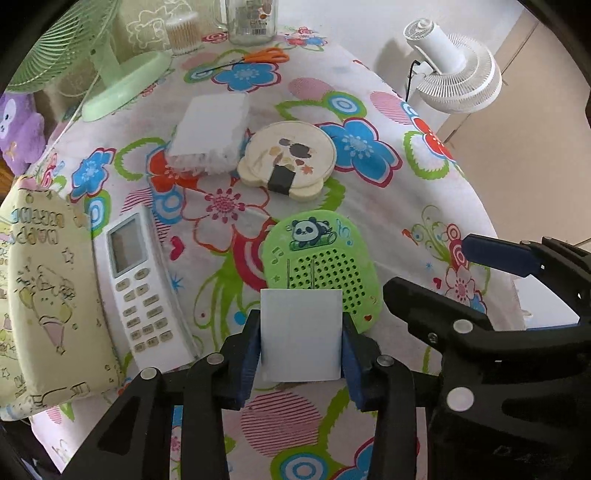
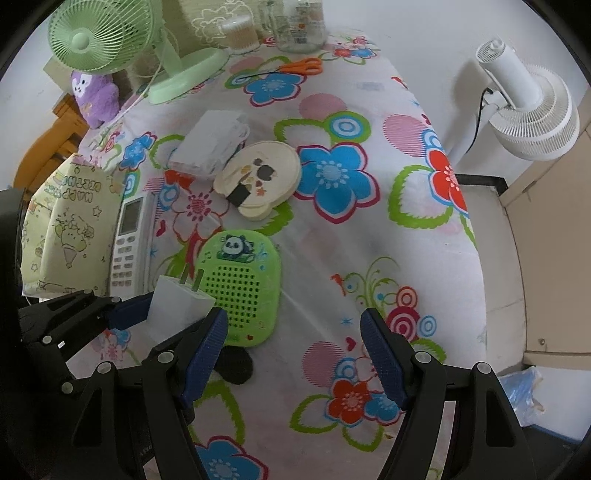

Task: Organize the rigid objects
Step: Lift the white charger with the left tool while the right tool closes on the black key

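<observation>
My left gripper [image 1: 301, 343] is shut on a white plug adapter [image 1: 301, 334], held above the floral table; it shows in the right wrist view [image 2: 179, 304] with its two prongs pointing away. Just beyond it lies a green panda box [image 1: 321, 262], also seen in the right wrist view [image 2: 240, 284]. A white remote [image 1: 142, 284] lies left of it. A cream round case [image 1: 291, 158] and a white clear box [image 1: 212, 133] lie farther back. My right gripper [image 2: 295, 354] is open and empty over the table, right of the green box.
A yellow printed pouch [image 1: 44, 295] lies at the left edge. A green desk fan [image 2: 122, 44], orange scissors [image 2: 299, 66], a glass jar [image 2: 299, 26] and a cotton swab tub [image 2: 240, 33] stand at the back. A white floor fan [image 2: 528, 107] stands beyond the table's right edge.
</observation>
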